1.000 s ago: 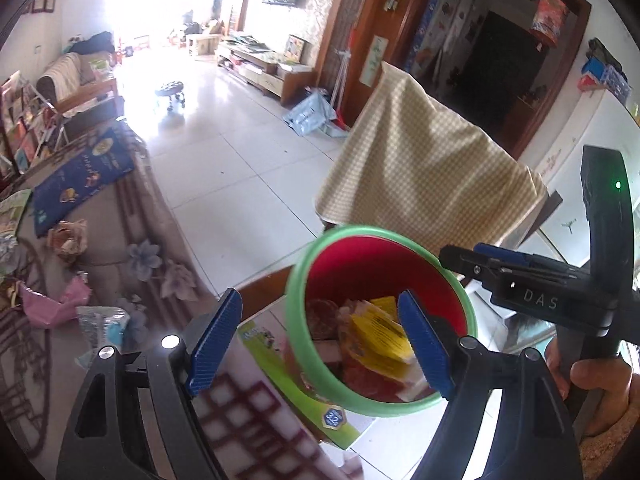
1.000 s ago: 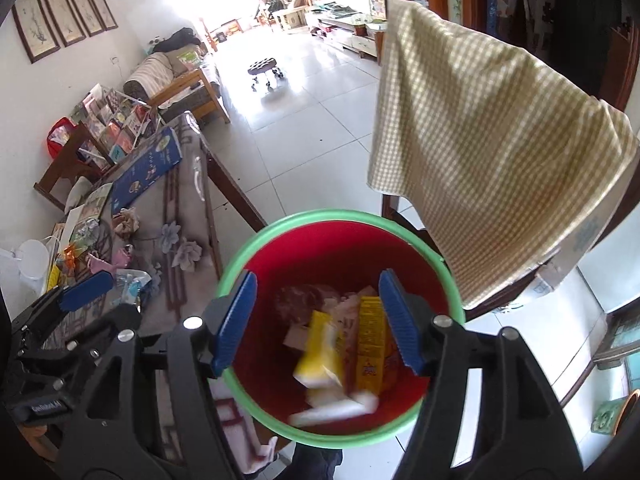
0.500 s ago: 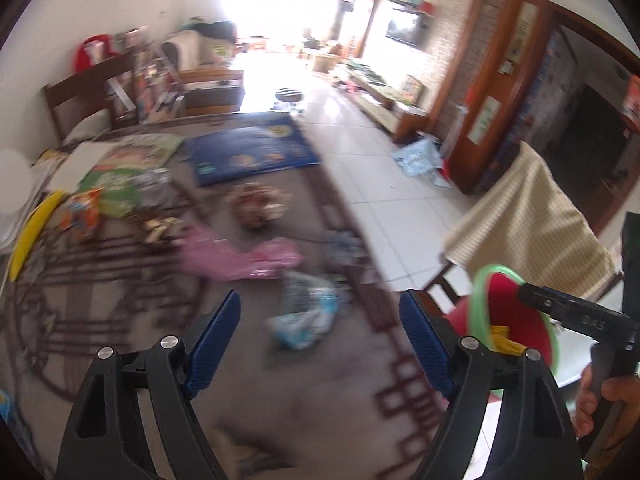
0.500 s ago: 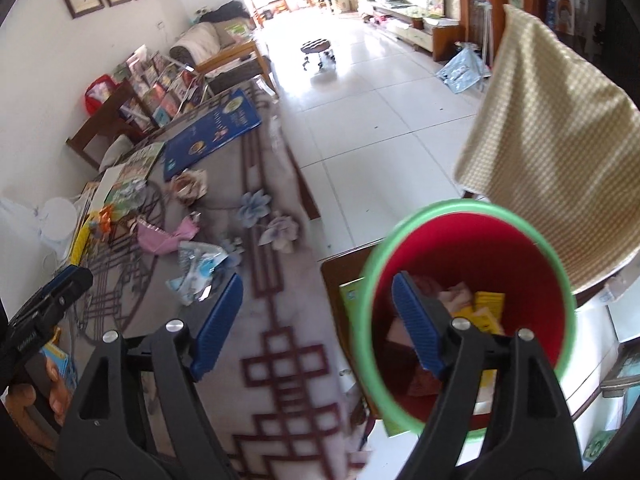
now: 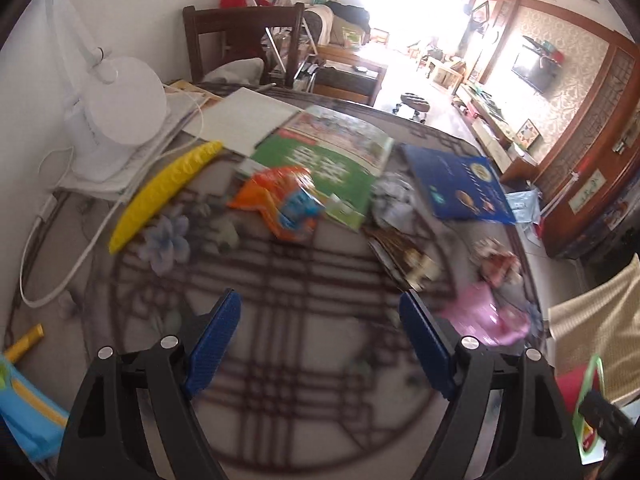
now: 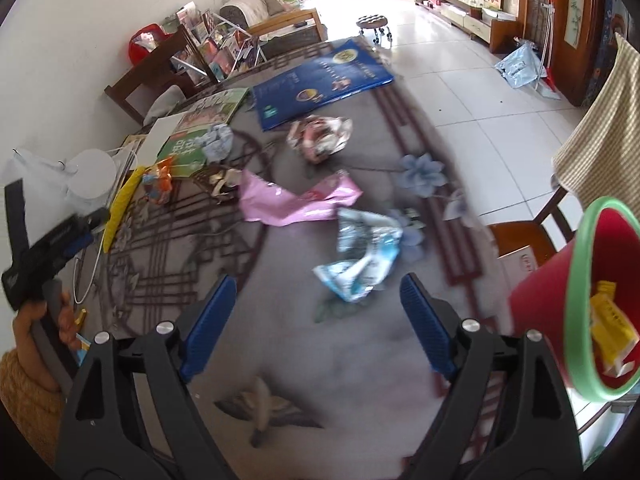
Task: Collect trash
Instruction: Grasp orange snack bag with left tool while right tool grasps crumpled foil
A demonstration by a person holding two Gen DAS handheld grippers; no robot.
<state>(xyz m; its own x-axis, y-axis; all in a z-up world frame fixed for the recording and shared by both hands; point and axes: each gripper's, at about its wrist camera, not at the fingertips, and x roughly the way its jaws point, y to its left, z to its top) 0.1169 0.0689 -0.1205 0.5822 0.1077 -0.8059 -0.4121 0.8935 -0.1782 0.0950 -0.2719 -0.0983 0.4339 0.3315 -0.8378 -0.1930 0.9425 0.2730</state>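
My left gripper point(image 5: 320, 340) is open and empty above the patterned tablecloth point(image 5: 280, 392). An orange snack wrapper point(image 5: 280, 204) lies ahead of it, a pink wrapper point(image 5: 484, 316) to its right. My right gripper point(image 6: 316, 324) is open and empty over the table. A light blue crumpled wrapper point(image 6: 360, 256) lies just ahead between its fingers, with the pink wrapper point(image 6: 292, 202) and a crumpled pinkish wrapper point(image 6: 320, 140) beyond. The red bin with a green rim point(image 6: 540, 300) holds yellow trash at the right, off the table edge.
A white lamp point(image 5: 116, 112), a yellow banana-shaped object point(image 5: 160, 196), a green book point(image 5: 332, 160) and a blue book point(image 5: 456, 184) lie at the table's far side. A chair with a checked cloth point(image 6: 600, 140) stands to the right. My left gripper shows at the right wrist view's left point(image 6: 52, 248).
Both grippers have swung left, away from above the red bin and over the table. The bin now sits at the right edge of both views.
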